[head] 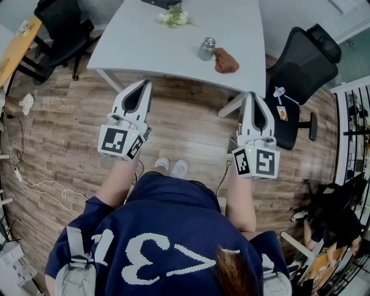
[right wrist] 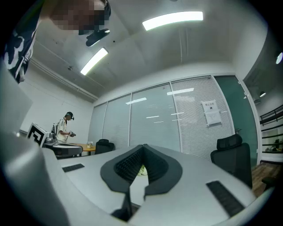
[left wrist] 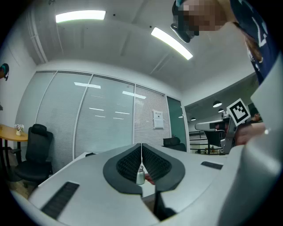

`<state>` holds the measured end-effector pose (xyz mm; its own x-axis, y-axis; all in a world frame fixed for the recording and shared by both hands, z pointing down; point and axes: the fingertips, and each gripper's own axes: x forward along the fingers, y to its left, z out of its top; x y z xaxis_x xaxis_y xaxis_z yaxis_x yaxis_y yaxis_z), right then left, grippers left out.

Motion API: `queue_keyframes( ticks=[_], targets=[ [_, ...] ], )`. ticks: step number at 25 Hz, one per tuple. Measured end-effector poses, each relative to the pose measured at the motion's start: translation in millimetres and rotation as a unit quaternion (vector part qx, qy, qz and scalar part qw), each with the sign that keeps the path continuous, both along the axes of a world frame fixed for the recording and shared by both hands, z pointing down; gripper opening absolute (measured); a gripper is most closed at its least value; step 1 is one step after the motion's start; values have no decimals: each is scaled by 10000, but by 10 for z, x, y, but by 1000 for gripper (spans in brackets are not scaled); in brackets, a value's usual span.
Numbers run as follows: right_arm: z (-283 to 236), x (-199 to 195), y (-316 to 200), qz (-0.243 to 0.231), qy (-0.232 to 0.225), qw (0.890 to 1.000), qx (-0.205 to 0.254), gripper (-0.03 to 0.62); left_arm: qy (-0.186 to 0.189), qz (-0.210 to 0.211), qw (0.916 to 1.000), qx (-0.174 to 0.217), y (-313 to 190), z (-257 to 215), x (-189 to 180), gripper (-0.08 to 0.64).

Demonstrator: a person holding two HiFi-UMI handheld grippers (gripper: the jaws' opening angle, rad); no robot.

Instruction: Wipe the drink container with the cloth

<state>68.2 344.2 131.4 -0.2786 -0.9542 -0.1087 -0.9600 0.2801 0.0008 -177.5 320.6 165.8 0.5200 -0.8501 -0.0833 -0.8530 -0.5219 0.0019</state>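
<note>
A small metal drink container stands near the front edge of the white table, with a brown cloth bunched right beside it. Through the closed jaws in the left gripper view the container shows small and far off, a bit of the cloth next to it. My left gripper and right gripper are both shut and empty, held level over the wooden floor short of the table.
A bunch of white flowers lies at the table's far side. Black office chairs stand at the right and upper left. Cables trail over the floor at left. Another person stands far off.
</note>
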Motion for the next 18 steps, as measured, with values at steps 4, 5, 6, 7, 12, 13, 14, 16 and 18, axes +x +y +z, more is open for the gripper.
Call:
queue_keyframes(
  ticks=[4, 5, 6, 7, 12, 13, 14, 16, 18],
  targets=[
    [-53, 35, 57, -8, -121, 9999, 98, 25, -1, 89, 10000, 40, 35, -36, 67, 20],
    [-68, 36, 91, 3, -55, 9999, 152, 25, 3, 105, 9999, 76, 49, -56, 87, 20],
    [-78, 37, 125, 7, -2, 9998, 200, 25, -7, 107, 9999, 112, 63, -67, 102, 20],
    [-83, 34, 150, -13, 9, 9997, 229, 25, -21, 96, 9999, 136, 74, -70, 110, 20],
    [-84, 40, 200, -204, -117, 9995, 233, 26, 37, 17, 10000, 72, 101, -48, 123, 20],
    [-78, 45, 194, -216, -125, 9994, 221, 26, 41, 6, 10000, 47, 96, -37, 125, 20],
    [-67, 46, 181, -222, -131, 9995, 202, 26, 39, 3, 10000, 28, 86, -24, 125, 20],
    [-39, 40, 131, -231, -154, 9995, 163, 26, 35, 3, 10000, 11, 39, 0, 120, 20],
    [-11, 50, 47, -239, -184, 9995, 118, 26, 54, 6, 10000, 7, -50, 23, 126, 20]
  ],
)
